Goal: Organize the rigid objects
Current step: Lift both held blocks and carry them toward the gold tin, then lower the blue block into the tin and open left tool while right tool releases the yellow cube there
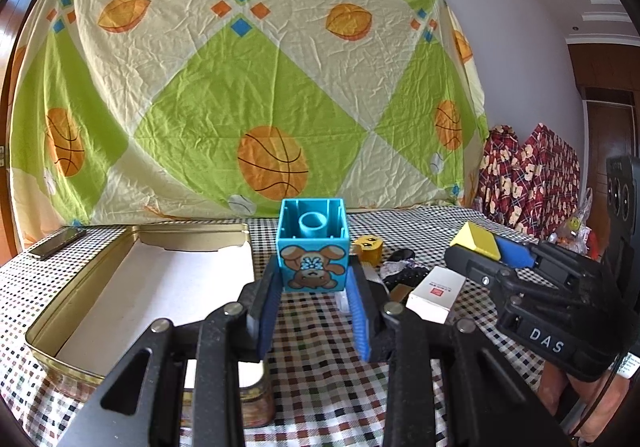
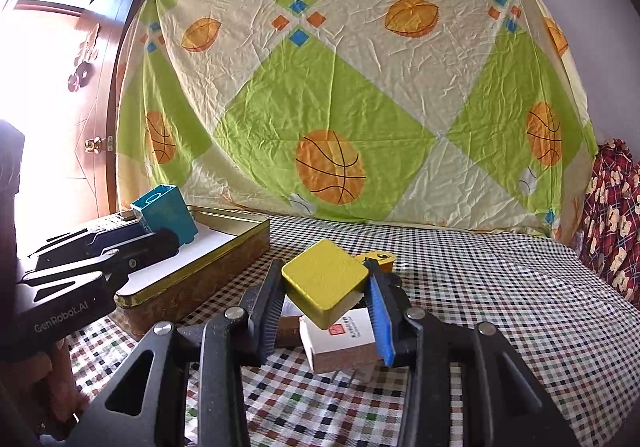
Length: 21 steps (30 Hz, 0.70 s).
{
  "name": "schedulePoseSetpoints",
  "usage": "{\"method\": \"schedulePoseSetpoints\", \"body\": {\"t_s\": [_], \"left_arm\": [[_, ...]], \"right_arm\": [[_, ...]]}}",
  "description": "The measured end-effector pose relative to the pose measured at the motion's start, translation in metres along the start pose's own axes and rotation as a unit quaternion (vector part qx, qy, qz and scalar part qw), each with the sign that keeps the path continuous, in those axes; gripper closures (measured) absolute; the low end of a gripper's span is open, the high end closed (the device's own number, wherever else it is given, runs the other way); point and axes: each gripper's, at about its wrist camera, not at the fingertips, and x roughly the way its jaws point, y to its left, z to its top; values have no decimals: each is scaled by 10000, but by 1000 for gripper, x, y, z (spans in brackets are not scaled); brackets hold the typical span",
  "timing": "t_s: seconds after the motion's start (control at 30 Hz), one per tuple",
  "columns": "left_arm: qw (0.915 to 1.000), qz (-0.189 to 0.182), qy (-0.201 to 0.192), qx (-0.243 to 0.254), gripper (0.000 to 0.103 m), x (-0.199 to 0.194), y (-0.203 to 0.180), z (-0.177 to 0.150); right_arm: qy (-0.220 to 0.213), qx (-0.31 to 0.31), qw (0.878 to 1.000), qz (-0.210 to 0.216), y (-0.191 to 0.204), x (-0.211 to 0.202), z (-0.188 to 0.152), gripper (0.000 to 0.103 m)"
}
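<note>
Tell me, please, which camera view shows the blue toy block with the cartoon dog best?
The left wrist view: the blue block sits centred between the left hand-held gripper's fingers, showing its upside-down dog picture and hollow open side. The right wrist view catches the block only small, at the left, over the gold tin, its picture hidden.

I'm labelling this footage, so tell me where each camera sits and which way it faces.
Left wrist: sits on the left tongs, facing the sheet-hung wall; they clamp a blue block beside the open tin; the right tongs show at right.
Right wrist: sits on the right tongs, same heading; they grip a yellow block; the left tongs show at left.
Shared: blocks, tin, white box, checked cloth.
</note>
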Motion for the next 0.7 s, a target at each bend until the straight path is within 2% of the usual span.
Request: {"method": "schedulePoseSetpoints", "body": {"t_s": [0.7], "left_arm": [[9992, 251, -46, -314, 73, -7, 42, -2]], "right_arm": [[65, -195, 9995, 252, 41, 9, 2, 61]]}}
